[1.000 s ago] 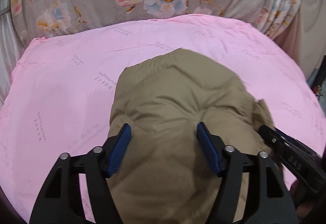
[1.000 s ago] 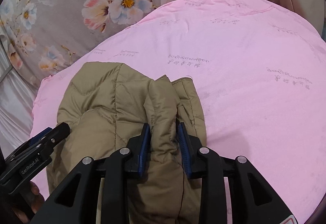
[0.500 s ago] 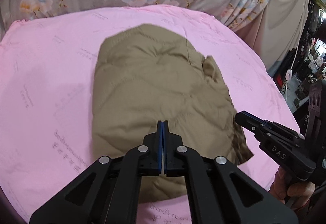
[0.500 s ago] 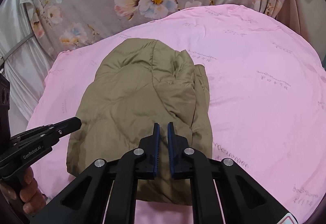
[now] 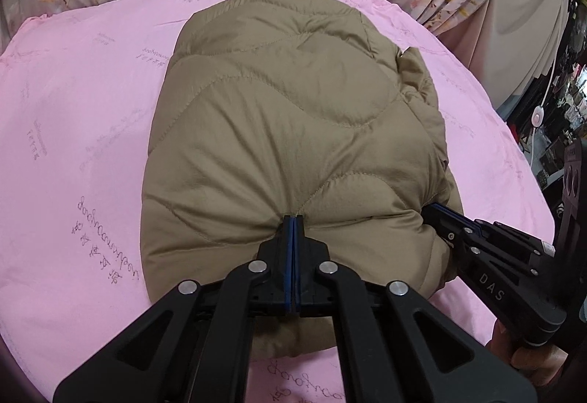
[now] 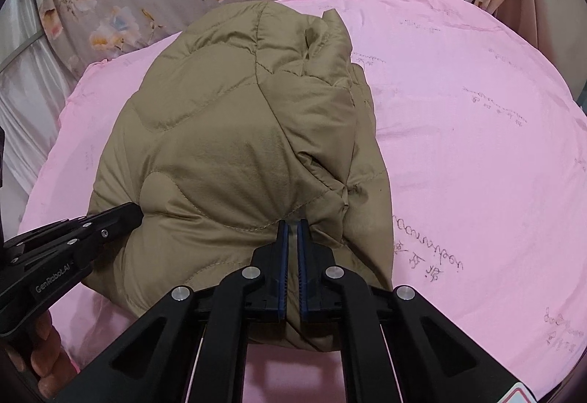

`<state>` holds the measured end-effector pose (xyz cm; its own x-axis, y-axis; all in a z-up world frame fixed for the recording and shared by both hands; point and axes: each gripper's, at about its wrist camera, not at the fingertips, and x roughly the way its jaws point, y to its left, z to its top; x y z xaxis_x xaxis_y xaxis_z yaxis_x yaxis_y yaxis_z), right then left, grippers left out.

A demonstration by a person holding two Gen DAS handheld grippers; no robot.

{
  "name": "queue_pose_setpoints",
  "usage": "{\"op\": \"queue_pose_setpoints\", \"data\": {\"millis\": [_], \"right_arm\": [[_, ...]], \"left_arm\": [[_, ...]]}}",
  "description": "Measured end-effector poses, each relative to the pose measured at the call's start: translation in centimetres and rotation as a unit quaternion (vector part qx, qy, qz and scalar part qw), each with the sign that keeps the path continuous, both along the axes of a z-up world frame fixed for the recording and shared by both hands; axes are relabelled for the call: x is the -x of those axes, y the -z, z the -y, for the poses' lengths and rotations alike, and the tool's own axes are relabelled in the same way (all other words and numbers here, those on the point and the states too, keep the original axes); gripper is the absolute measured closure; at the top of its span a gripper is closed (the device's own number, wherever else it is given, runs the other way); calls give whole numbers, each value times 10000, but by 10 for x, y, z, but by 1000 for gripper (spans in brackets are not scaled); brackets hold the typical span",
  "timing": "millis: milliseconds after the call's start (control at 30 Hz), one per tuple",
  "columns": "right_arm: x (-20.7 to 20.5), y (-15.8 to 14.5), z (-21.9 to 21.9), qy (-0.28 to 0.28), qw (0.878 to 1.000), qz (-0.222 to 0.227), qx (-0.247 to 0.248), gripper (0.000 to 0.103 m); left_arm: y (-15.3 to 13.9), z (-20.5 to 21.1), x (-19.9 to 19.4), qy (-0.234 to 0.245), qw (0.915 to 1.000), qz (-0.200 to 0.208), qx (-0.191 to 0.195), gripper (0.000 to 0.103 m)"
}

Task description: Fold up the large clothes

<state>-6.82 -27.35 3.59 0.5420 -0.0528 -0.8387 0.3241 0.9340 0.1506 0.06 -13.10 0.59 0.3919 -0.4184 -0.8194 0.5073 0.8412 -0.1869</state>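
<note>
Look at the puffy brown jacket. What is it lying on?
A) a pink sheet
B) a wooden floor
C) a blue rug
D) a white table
A: the brown jacket lies on a pink sheet with faint writing printed on it, spread out all around the jacket.

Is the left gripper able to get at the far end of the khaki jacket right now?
Probably yes. Nothing lies on the khaki jacket or the pink sheet ahead of it. The left gripper is shut, pressing into the near end, so it must lift first.
</note>
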Motion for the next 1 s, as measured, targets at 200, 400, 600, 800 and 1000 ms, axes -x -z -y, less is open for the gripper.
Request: {"op": "queue_pose_setpoints", "data": {"millis": [200, 400, 600, 800, 1000], "right_arm": [[0, 11, -2, 54, 10000, 5, -56, 101], [-1, 18, -2, 68, 9999, 32, -104, 101], [-1, 24, 3, 120, 9993, 102, -325, 102], [-1, 25, 8, 66, 9987, 163, -468, 103], [2, -3, 22, 79, 9961, -131, -874, 94]], "left_arm": [[7, 5, 2, -7, 9998, 137, -165, 103], [12, 8, 2, -10, 9994, 233, -248, 103], [18, 8, 4, -6, 9987, 373, -337, 103], [18, 11, 8, 27, 9976, 543, -429, 103], [-3, 1, 6, 227, 9990, 248, -282, 102]]}}
